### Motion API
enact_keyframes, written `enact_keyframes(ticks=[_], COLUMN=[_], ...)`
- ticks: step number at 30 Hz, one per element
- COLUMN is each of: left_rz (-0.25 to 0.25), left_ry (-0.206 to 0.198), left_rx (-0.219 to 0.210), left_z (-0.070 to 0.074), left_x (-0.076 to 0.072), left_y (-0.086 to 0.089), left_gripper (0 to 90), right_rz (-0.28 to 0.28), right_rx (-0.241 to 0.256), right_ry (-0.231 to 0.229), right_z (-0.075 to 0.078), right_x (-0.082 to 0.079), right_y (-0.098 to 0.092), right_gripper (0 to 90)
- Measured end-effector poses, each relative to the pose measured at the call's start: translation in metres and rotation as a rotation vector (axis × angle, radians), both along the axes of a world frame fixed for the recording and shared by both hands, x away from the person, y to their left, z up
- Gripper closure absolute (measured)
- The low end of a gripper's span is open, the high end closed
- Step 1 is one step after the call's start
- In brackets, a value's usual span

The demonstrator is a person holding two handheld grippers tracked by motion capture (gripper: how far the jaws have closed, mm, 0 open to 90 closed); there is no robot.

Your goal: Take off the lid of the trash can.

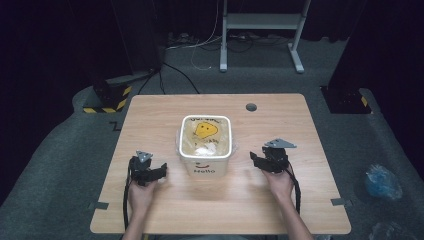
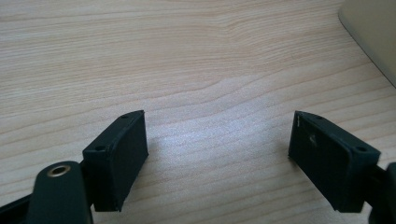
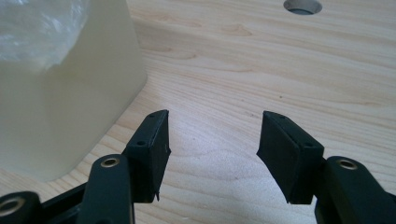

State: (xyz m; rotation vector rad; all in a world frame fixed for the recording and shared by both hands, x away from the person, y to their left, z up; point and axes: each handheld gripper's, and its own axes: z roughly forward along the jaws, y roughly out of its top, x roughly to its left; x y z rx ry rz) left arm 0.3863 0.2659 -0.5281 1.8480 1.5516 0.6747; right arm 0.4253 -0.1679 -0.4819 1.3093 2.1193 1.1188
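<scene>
While a person's two hands rest on a light wooden bench [image 1: 165, 210], a white square bin [image 1: 205, 145] stands at its middle, between the two hand-held tools and apart from both. The bin is lined with a clear plastic bag [image 1: 181, 142] whose edge spills over the rim, and inside it lies yellow wrapping with dark print and something pale and crumpled beneath. On the bin's near wall are a small smile mark and the word "Hello".

The left gripper [image 1: 150, 172] sits low over the bench to the left of the bin, near it but not touching; in the left gripper view its two black jaws stand wide apart over bare wood grain with nothing between them [image 2: 217, 144], and a corner of the pale bin wall [image 2: 373, 37] shows at the upper right.

The right gripper [image 1: 262, 161] is held to the right of the bin, a grey three-cornered plate on its top. In the right gripper view its jaws are likewise spread and empty [image 3: 214, 140], and the bin's translucent wall [image 3: 65, 102] rises just beside the left-hand jaw, with crinkled plastic at the top. A round cable hole [image 1: 251, 107] lies in the bench beyond the bin. Black cables trail from both tools back along the forearms.
</scene>
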Motion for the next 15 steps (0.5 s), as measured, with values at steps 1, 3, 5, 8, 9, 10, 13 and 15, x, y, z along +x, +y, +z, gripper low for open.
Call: enact_keyframes(ticks=[1,3,5,8,9,10,13,15], left_rz=[0.001,0.0,0.0,0.0,-0.001,0.0,-0.002,-0.001], left_ry=[0.0,-0.002,-0.002,-0.002,-0.001,0.0,0.0,-0.001], left_rx=[-0.001,0.001,0.0,0.0,-0.001,0.0,0.0,-0.001], left_z=[0.0,0.0,0.0,0.0,0.0,0.0,0.0,0.0], left_x=[0.0,0.0,0.0,0.0,0.0,0.0,0.0,0.0], left_y=[0.0,0.001,0.0,0.0,0.0,0.0,0.0,0.0], left_gripper=[20.0,20.3,20.3,20.3,20.3,20.2,20.2,20.2], right_rz=[-0.003,-0.003,-0.003,-0.006,-0.002,-0.005,0.001,0.005], right_rx=[0.004,0.002,0.005,0.015,0.02,0.029,0.044,0.051], right_ry=[0.001,0.001,-0.002,0.007,0.004,0.001,-0.007,-0.015], right_z=[0.003,0.004,0.005,0.004,0.005,0.005,0.012,0.017], right_x=[0.0,0.001,0.001,0.001,0.002,0.001,0.003,0.002], right_y=[0.0,0.0,0.0,-0.001,-0.001,-0.001,-0.001,0.0], right_gripper=[42.6,42.8,43.1,43.1,43.1,43.1,43.5,43.4])
